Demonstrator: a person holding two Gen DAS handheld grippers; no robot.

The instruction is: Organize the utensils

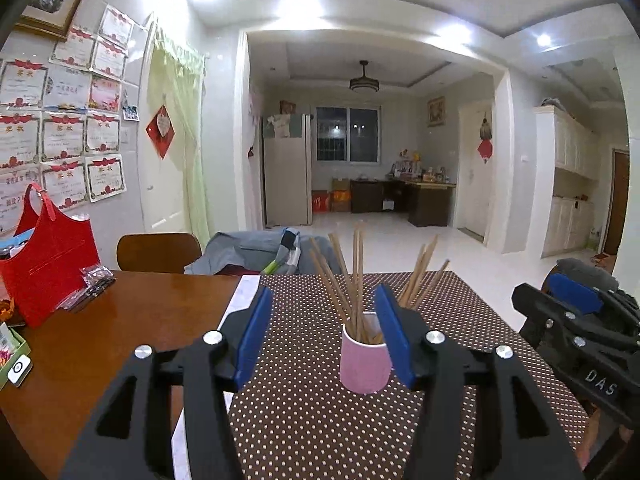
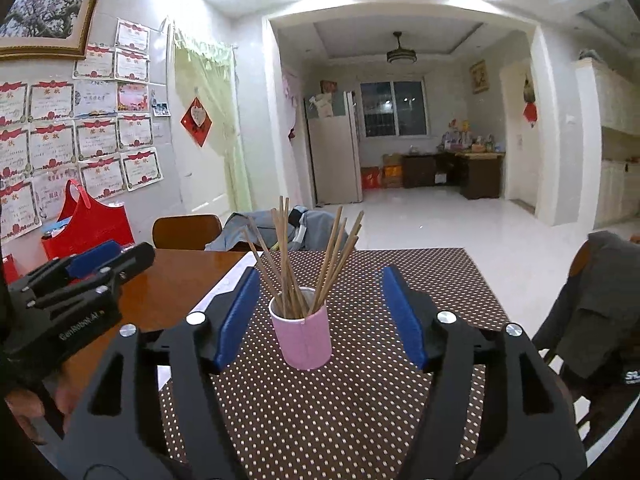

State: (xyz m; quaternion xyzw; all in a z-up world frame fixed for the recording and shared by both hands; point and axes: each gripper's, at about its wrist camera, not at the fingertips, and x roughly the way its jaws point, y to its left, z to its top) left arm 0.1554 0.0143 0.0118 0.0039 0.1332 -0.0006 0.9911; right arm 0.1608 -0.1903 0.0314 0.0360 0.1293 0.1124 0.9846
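Here, from the left wrist view, the left gripper [image 1: 326, 332] stands with its 2 blue-padded jaws apart and nothing pressed between them. A pink cylindrical cup [image 1: 365, 362] stands upright on the brown white-dotted placemat [image 1: 304, 420], just ahead of the jaws and toward the right pad. A bundle of wooden chopsticks [image 1: 356, 276] fans out of the cup. The right gripper [image 1: 576, 304] shows to the cup's right; its gap is hard to read here. A red felt bag [image 1: 48, 264] sits well left of the cup on the polished brown wooden table [image 1: 120, 340].

From the right wrist view, the right gripper [image 2: 320, 314] is open and empty, with the cup [image 2: 304, 338] nearer its left pad, untouched. The left gripper [image 2: 80, 280] sits left of the cup.
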